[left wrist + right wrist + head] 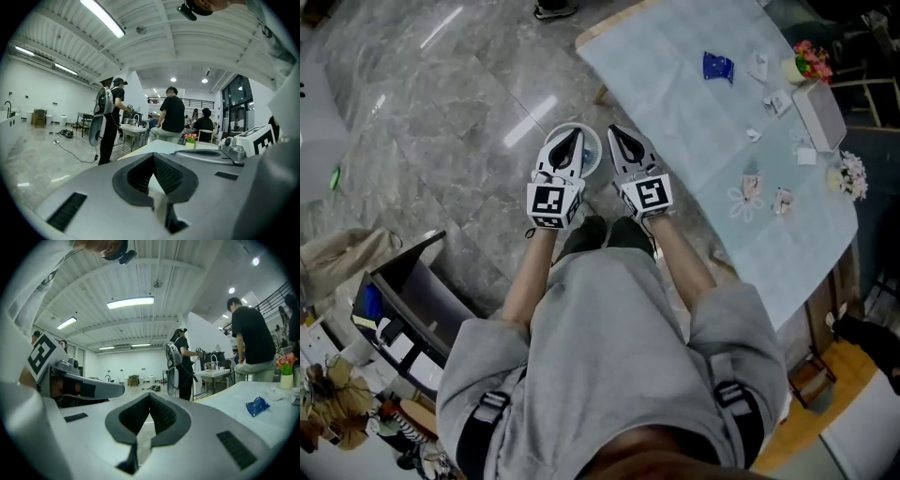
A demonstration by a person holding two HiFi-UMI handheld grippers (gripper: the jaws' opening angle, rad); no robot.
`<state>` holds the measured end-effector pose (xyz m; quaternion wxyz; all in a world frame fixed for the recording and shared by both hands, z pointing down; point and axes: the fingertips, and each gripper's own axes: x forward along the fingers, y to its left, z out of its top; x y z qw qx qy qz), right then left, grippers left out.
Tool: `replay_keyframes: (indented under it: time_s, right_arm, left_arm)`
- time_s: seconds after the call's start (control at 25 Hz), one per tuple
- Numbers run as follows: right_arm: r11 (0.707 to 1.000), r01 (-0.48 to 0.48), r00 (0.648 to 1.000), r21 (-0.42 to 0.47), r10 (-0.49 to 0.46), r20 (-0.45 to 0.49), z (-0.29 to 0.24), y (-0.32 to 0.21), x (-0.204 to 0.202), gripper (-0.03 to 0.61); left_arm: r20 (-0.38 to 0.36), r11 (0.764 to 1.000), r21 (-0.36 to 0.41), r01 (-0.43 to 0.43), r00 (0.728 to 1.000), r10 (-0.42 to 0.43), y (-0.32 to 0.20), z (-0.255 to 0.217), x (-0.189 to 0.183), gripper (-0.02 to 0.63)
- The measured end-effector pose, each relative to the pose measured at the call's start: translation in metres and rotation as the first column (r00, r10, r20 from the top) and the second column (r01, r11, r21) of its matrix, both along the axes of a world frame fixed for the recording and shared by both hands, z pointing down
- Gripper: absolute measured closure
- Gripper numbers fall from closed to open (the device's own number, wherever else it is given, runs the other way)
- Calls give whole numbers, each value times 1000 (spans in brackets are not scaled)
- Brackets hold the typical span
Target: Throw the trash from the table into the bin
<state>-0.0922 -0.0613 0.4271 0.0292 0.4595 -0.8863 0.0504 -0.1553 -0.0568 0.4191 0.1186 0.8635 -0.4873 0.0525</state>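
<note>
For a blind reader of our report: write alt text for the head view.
Seen from above, a person in a grey top holds the left claw and right claw side by side, both shut and empty, a round white bin on the floor beneath the left one. To the right, a pale table carries a blue wrapper and small paper scraps.
</note>
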Motion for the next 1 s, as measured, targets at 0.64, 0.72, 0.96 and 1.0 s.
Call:
replay_keyframes:
  time_s: [0.64, 0.72, 0.96, 1.0]
  right_arm:
    - [965, -232, 970, 120, 221, 100, -83, 46, 116, 572]
    - [957, -261, 963, 125, 248, 106, -87, 53, 138, 572]
    - [929, -346, 936, 134, 332, 118, -93, 70, 207, 572]
    - [922, -363, 929, 134, 348, 122, -92, 73, 220, 572]
  left_arm:
    - [6, 971, 128, -201, 979, 202, 29, -69, 123, 609]
    - [1, 967, 128, -222, 975, 224, 35, -70, 143, 609]
    - [4, 944, 132, -302, 953, 304, 50, -75, 213, 609]
    - [3, 940, 132, -314, 949, 316, 52, -75, 224, 609]
